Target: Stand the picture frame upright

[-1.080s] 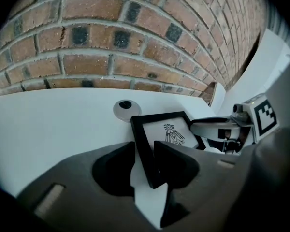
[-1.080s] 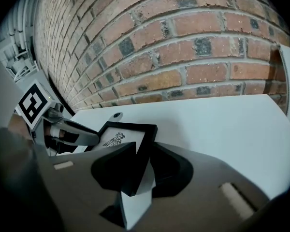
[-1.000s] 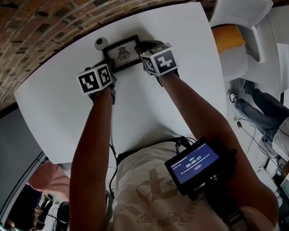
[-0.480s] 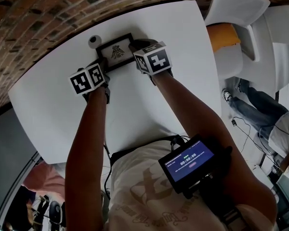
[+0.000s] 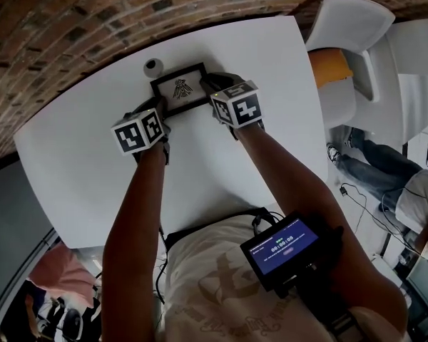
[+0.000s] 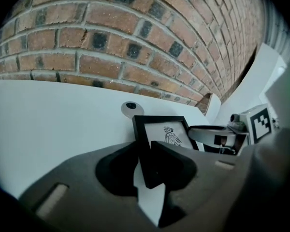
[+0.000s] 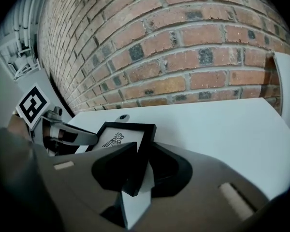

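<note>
Near the brick wall (image 5: 57, 20), the picture frame (image 5: 180, 90) sits low on the table (image 5: 271, 70). Your left gripper (image 6: 145, 153) is closing on one side edge while your right gripper (image 7: 142, 153) clamps the other. Next, tip it upright together.

Office-like room: brick wall (image 5: 71, 13), white table (image 5: 271, 84).

White table (image 5: 78, 155), plain matte top, corners rounded. Black picture frame (image 5: 180, 89) sits toward the far edge, about midway across, picture facing up: white ground with a small dark bird-like figure. Its near corners are covered, so whether it lies fully flat cannot be told. A small round grey disc (image 5: 153, 66) with a dark centre lies flat just beyond the picture frame's far left corner, close but apart.
</note>
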The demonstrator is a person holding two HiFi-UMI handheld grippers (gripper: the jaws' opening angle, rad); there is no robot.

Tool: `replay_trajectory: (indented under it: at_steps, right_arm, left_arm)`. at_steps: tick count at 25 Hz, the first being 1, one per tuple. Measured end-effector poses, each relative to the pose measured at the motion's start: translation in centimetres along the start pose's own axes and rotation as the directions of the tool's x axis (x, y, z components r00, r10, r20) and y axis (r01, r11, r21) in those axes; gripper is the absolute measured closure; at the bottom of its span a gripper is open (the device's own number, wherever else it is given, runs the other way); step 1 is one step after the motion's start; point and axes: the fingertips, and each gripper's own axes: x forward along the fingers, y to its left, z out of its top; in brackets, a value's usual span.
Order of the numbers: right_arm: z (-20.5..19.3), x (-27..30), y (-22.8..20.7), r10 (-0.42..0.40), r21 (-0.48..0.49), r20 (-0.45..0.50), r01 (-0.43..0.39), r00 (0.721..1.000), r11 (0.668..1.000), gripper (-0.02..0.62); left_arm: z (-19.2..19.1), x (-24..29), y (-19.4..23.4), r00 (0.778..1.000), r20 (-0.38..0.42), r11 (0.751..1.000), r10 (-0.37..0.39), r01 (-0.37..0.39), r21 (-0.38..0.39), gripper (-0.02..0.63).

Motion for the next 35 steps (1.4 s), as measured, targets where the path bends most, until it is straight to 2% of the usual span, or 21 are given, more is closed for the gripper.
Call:
replay_trajectory:
  at_steps: [8, 12, 17, 26, 35]
  right_arm:
    - [2.5, -0.9, 1.2, -0.009, -0.033, 0.102, 0.012, 0.995, 0.999, 0.502]
    - [3.8, -1.2, 1.4, -0.014, -0.061, 0.137, 0.023, 0.991, 0.998, 0.502]
    - [5.5, -0.4, 1.8, -0.014, -0.113, 0.171, 0.033, 0.985, 0.993, 0.502]
    - [9.4, 1.2, 2.5, 0.026, -0.149, 0.236, 0.010, 0.971, 0.989, 0.502]
    - [12.0, 3.1, 3.2, 0.059, -0.191, 0.288, -0.003, 0.956, 0.982, 0.502]
  left_arm:
    - [2.5, -1.9, 0.0, 0.993, 0.117, 0.997, -0.030, 0.021, 0.080, 0.517]
    - [3.8, -2.5, -0.2, 0.982, 0.182, 0.993, -0.050, 0.030, 0.110, 0.517]
    - [5.1, -2.6, 0.7, 0.975, 0.214, 0.992, -0.054, 0.029, 0.119, 0.517]
    - [9.2, -2.5, 2.6, 0.959, 0.280, 0.983, -0.044, -0.009, 0.183, 0.518]
    - [12.0, -2.5, 4.5, 0.938, 0.347, 0.976, -0.009, -0.068, 0.209, 0.520]
